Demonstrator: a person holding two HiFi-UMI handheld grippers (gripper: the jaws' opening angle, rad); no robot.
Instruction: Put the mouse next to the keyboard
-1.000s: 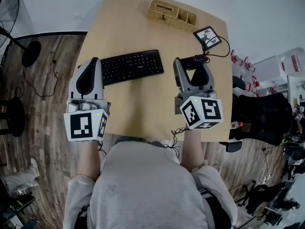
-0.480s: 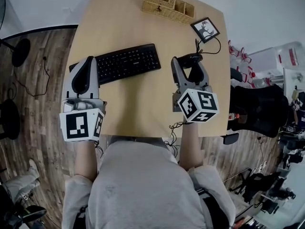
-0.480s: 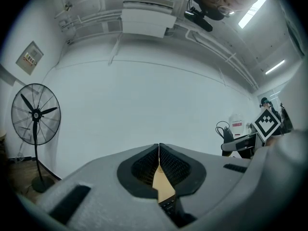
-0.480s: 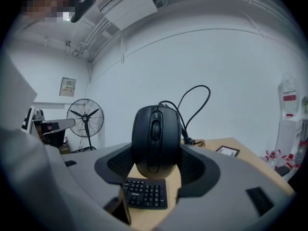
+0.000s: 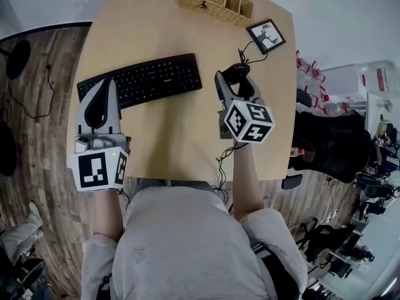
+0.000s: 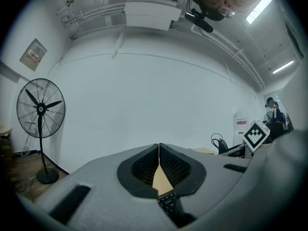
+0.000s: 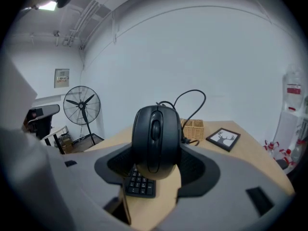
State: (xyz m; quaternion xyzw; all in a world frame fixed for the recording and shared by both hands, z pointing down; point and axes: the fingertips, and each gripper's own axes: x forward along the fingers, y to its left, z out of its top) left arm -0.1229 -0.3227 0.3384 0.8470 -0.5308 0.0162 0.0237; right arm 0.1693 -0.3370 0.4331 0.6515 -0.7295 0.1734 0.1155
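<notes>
Right gripper (image 5: 234, 85) clamps mouse (image 7: 156, 138) just right of keyboard (image 5: 140, 80); left gripper (image 6: 159, 153) jaws together, empty, near keyboard's left end; set mouse flat on table (image 5: 181, 136), keep cable (image 5: 245, 55) slack, then release.

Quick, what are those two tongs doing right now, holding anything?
Left tongs: closed, empty.
Right tongs: closed on the mouse.

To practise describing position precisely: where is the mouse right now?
The mouse is gripped in the right tool, over the table's right side in the head view, just right of the keyboard.
</notes>
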